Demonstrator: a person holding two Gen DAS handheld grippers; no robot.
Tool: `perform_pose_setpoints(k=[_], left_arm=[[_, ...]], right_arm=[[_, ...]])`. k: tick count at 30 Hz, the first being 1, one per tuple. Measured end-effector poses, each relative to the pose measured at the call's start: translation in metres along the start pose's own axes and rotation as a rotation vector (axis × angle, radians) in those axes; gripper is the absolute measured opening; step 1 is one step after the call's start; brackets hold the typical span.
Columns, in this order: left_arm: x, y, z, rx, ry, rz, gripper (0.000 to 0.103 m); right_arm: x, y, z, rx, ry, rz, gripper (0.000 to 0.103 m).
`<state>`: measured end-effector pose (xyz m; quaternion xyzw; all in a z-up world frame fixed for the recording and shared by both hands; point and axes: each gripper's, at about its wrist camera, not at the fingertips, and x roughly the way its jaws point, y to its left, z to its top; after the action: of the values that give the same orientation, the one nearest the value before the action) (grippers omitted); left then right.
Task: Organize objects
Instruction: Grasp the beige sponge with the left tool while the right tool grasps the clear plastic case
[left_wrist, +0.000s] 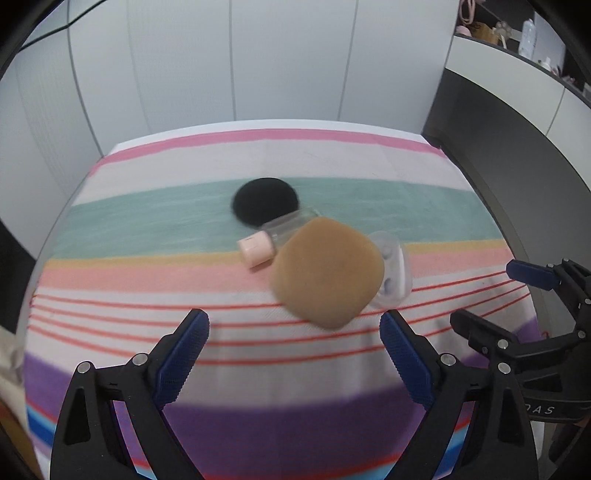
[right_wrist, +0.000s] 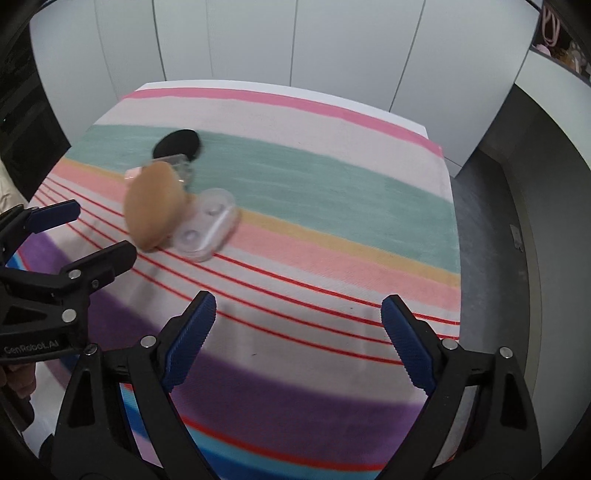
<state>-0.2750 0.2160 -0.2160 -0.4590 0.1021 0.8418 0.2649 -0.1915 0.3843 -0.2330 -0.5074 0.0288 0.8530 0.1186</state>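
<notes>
A tan puff (left_wrist: 327, 271) lies on the striped cloth (left_wrist: 147, 221), overlapping a clear bottle with a pink cap (left_wrist: 258, 248) and a clear plastic case (left_wrist: 391, 273). A black round puff (left_wrist: 265, 200) lies just behind them. My left gripper (left_wrist: 293, 345) is open and empty, a little short of the tan puff. My right gripper (right_wrist: 299, 332) is open and empty, to the right of the pile; it also shows at the right of the left wrist view (left_wrist: 495, 295). In the right wrist view the tan puff (right_wrist: 153, 206), clear case (right_wrist: 207, 227) and black puff (right_wrist: 179, 143) sit at left.
The striped cloth (right_wrist: 332, 192) covers a table that stands against white wall panels (left_wrist: 288, 55). A grey floor (right_wrist: 491, 221) drops off to the right. A shelf with small items (left_wrist: 517, 33) is at the far right.
</notes>
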Motion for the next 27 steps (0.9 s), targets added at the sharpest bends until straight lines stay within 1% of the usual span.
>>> perform_pose_setpoints(k=[4,5,6,7,8,9,10,13,16,18,20,23,24,25,26,27], left_arm=[[0.02,-0.002,0.006,0.01,-0.002,-0.051,0.094],[0.022,-0.003,0.007,0.018,-0.017,-0.048,0.092],[0.023,-0.005,0.008,0.028,-0.022,-0.051,0.086],[0.023,-0.008,0.009,0.04,-0.028,-0.053,0.076],[0.022,-0.011,0.009,0.056,-0.028,-0.061,0.072],[0.02,-0.012,0.009,0.065,-0.021,-0.068,0.065],[0.018,-0.013,0.008,0.067,-0.019,-0.071,0.065],[0.006,-0.008,0.002,0.044,-0.024,-0.042,0.064],[-0.008,0.005,-0.004,-0.011,-0.026,0.021,0.064],[-0.014,0.015,-0.007,-0.046,-0.013,0.062,0.064],[-0.017,0.023,-0.01,-0.058,-0.006,0.082,0.066],[-0.013,0.033,-0.012,-0.051,0.002,0.133,0.068],[-0.009,0.037,-0.013,-0.059,0.011,0.131,0.072],[-0.008,0.043,-0.016,-0.069,0.021,0.126,0.077],[-0.001,0.044,-0.016,-0.074,0.034,0.121,0.08],[0.004,0.043,-0.016,-0.068,0.035,0.121,0.085]], right_arm=[[0.008,-0.004,-0.001,0.0,-0.006,0.0,0.093],[0.01,-0.004,-0.001,0.0,-0.01,0.005,0.093],[0.011,-0.003,-0.001,-0.003,-0.01,0.011,0.093],[0.013,-0.001,-0.001,-0.01,-0.007,0.016,0.093],[0.014,0.001,-0.001,-0.014,-0.006,0.018,0.093],[0.016,0.003,-0.002,-0.015,-0.004,0.024,0.093],[0.016,0.005,-0.002,-0.012,-0.011,0.03,0.093],[0.018,0.011,0.001,-0.01,-0.021,0.047,0.093],[0.022,0.019,0.005,0.003,-0.037,0.073,0.093],[0.024,0.027,0.01,-0.005,-0.049,0.079,0.093],[0.026,0.035,0.014,-0.02,-0.059,0.088,0.093],[0.033,0.046,0.024,-0.025,-0.069,0.089,0.093],[0.034,0.049,0.028,-0.022,-0.07,0.088,0.093],[0.036,0.052,0.032,-0.018,-0.071,0.086,0.093],[0.038,0.054,0.036,-0.012,-0.072,0.083,0.093],[0.04,0.054,0.039,-0.008,-0.074,0.078,0.091]])
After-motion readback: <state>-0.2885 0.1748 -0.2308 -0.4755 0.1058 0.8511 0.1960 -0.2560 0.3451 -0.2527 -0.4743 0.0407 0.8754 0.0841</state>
